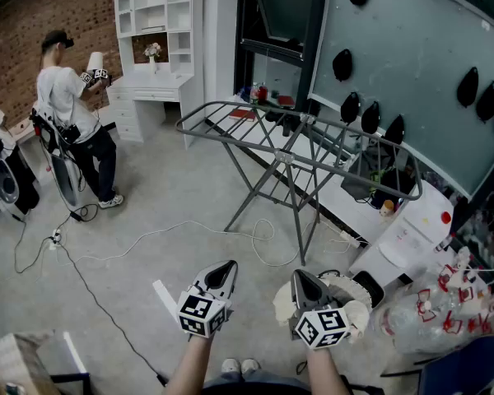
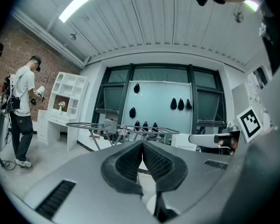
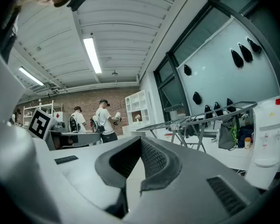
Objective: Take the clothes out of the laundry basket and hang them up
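**Both tongs shut and empty, basket just under the right one**

Head view: the left gripper (image 1: 230,264) and the right gripper (image 1: 297,275) are held side by side at the near edge, both pointing away over the grey floor (image 1: 165,204). Their jaws are pressed together and nothing is in them. The white basket (image 1: 356,281) stands on the floor right under the right gripper, which partly hides it. A pale cloth (image 1: 281,302) shows at its left side. The rack (image 1: 296,142) stands open farther away, in the middle, with bare rails. A white dispenser (image 1: 413,230) is to its right. At the far left a person (image 1: 70,109) stands by a white shelf (image 1: 160,23). A cable (image 1: 189,231) lies across the floor.

Left gripper view: the two black pads meet along their whole length, with nothing held between. Beyond them is the rack, and the person is at the left.

Right gripper view: the jaws are closed and empty here also. The rack and the dispenser are at the right, well apart from the tips.
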